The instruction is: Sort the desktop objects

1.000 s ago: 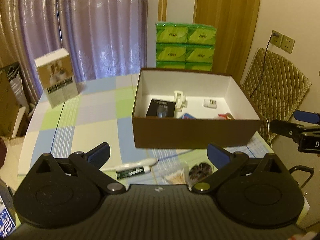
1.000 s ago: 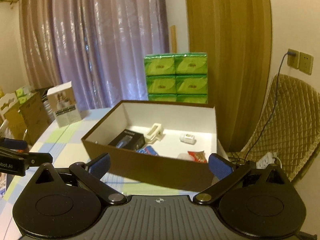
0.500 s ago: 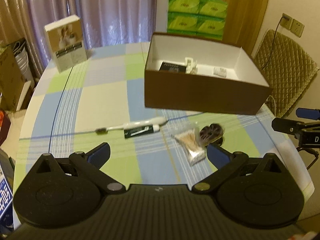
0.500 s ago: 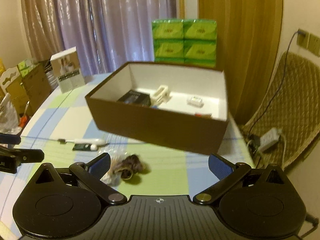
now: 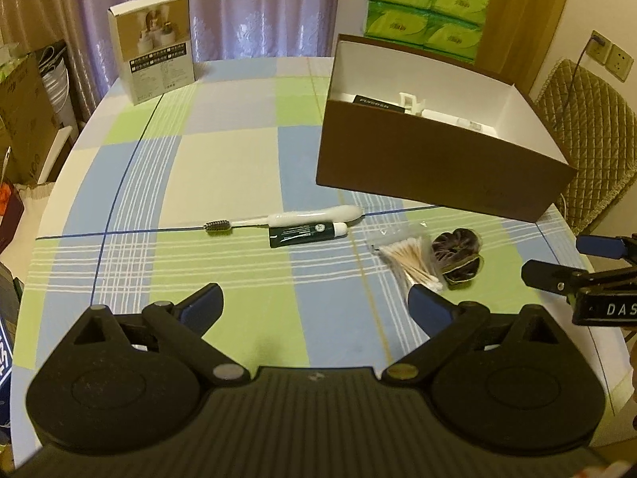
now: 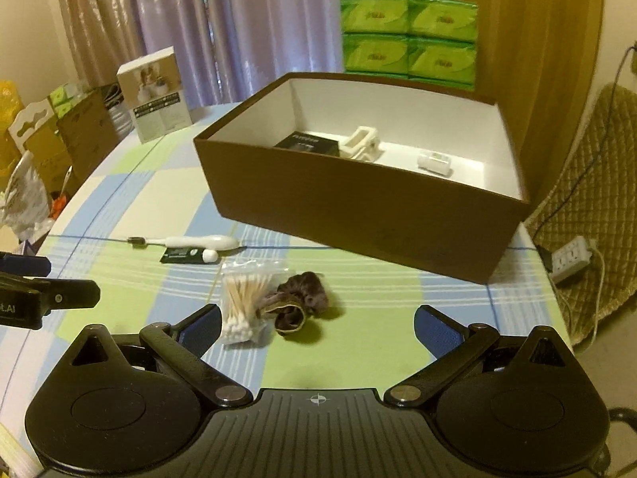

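Swabs, bagged, and scrunchie: lower centre of the right wrist view, touching each other on the checked cloth. Bag's long axis runs near-to-far, slightly tilted; its cotton ends lie just ahead of the left finger of the right gripper.

Right gripper: jaws spread wide, nothing between them. Scrunchie sits ahead of the gap, left of its centre line. By my reading this is the nearer hand for both items.

Left gripper: jaws likewise spread, empty, lower centre of its own view. Swabs and scrunchie lie ahead and to the right of it, beyond its right finger.

Toothpaste and toothbrush: middle of the left view, side by side and touching, long axes running left-right across the frame, bristles to the left. They lie ahead of the left gripper's gap, so I judge that hand better placed for them.

Box, brown, open, white inside: upper right of the left view, beyond all four loose items. Already holds several small things. Probable destination.

Carton: upper left, far edge of table, upright.

Tissue packs: stacked behind the box.
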Motion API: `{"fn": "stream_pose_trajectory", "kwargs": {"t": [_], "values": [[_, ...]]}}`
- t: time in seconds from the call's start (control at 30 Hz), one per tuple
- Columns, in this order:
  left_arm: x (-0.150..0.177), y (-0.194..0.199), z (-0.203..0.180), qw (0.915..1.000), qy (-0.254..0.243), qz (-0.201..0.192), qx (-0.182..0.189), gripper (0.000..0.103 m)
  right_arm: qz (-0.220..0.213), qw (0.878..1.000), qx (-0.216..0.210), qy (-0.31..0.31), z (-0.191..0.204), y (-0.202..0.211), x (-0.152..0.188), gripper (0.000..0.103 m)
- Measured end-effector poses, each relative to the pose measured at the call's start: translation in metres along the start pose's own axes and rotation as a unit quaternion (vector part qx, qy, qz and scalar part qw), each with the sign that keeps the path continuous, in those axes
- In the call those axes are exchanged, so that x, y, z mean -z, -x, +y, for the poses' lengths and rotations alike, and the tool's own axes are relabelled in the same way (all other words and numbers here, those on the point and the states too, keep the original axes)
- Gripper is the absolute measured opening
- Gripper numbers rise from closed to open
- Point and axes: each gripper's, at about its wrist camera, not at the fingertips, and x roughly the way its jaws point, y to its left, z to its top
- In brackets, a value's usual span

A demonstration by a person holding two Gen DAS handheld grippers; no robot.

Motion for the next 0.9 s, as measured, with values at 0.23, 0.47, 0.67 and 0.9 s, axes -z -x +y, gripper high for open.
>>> {"fn": "stream_pose_trajectory", "kwargs": {"t": [0.23,0.47,0.67,0.9], "values": [[-0.005,-0.026,0.008,0.9999,0.01,0.014,-0.003,0.096,0.013,1.0,-0.008,0.003,0.003,-0.023,-0.002,0.082],[-0.014,-0.052,0.009,0.9996,0.01,0.025,-0.003,0.095,0.032,0.999,-0.008,-0.01,-0.001,-0.056,-0.004,0.069],[-0.02,-0.075,0.01,0.9992,0.013,0.037,-0.005,0.095,0.054,0.998,-0.011,-0.006,-0.003,-0.083,-0.004,0.059],[-0.023,-0.098,0.01,0.9985,0.016,0.053,0.0,0.095,0.069,0.998,-0.01,0.001,-0.004,-0.105,-0.006,0.057]]}}
